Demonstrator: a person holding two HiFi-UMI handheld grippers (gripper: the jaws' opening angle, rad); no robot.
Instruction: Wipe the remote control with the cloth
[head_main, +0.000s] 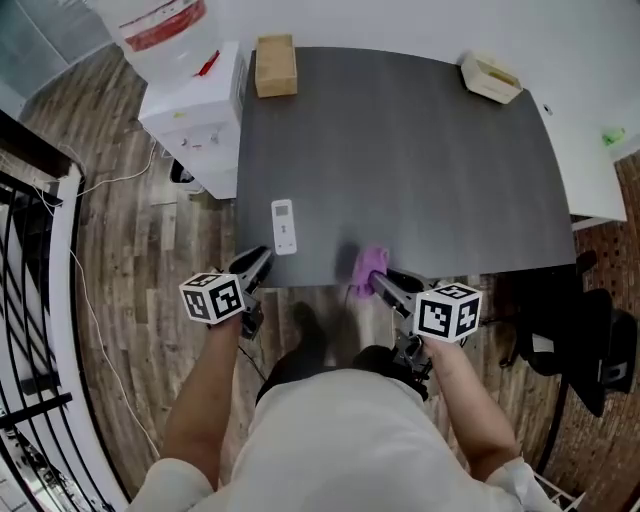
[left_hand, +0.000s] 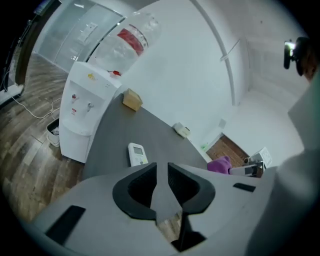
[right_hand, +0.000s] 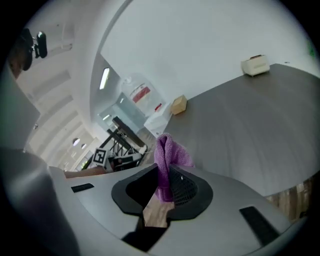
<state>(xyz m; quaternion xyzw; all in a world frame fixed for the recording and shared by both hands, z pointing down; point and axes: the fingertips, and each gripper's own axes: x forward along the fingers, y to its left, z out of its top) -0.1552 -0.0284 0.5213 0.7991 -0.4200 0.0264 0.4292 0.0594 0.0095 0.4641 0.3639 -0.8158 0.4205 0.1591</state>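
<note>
Remote control (head_main: 284, 226) lies flat on the grey table (head_main: 430, 150), lower left of centre, near the front edge. Purple cloth (head_main: 369, 268) sits right of it, pinched in my right gripper (head_main: 384, 281). My left gripper (head_main: 258, 262) is just below-left of the remote, jaws pressed together, empty.

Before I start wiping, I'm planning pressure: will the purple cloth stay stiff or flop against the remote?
Probably floppy: the cloth bunches into soft folds above the right gripper, which is shut on it. Likely light, since it looks small and thin beside the gripper. Its fuzzy weave may drag the remote, which lies free, along the table.
</note>
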